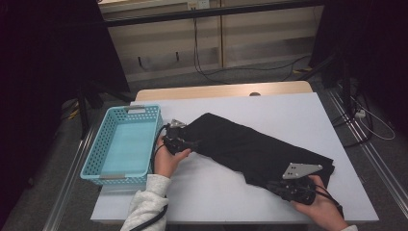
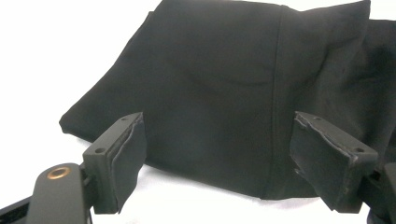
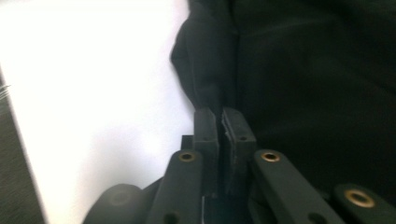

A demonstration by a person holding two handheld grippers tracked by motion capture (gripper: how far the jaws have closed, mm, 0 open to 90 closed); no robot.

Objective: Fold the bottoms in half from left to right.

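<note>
My right gripper (image 1: 288, 188) has its fingers (image 3: 205, 128) pressed together on the near edge of the black garment (image 1: 250, 147); in the right gripper view a fold of cloth (image 3: 205, 60) runs down into the seam between the pads, so I judge it pinched, though the picture is dim and the cloth is as dark as the pads. My left gripper (image 1: 179, 142) sits at the garment's other end with its fingers (image 2: 122, 156) spread wide, one pad off each side of the folded end, neither pressing on it.

The garment lies flat on the white counter (image 1: 216, 192), with its long axis running slantwise from the upper left, near my left hand (image 1: 168, 156), down to the lower right beside my right hand (image 1: 320, 204). So each hand has its own end: from the left fingers the cloth stretches away ahead, and from the right it lies ahead and to one side. The next move likely turns on the left fingers closing on that end, so both ends can be lifted together.

The blue basket (image 1: 96, 161) stands at the counter's left edge, just beside my left hand and well apart from the right. Beyond the counter are a pale wall (image 1: 250, 33) with trailing cables (image 1: 211, 74) and dark stands on either side.
</note>
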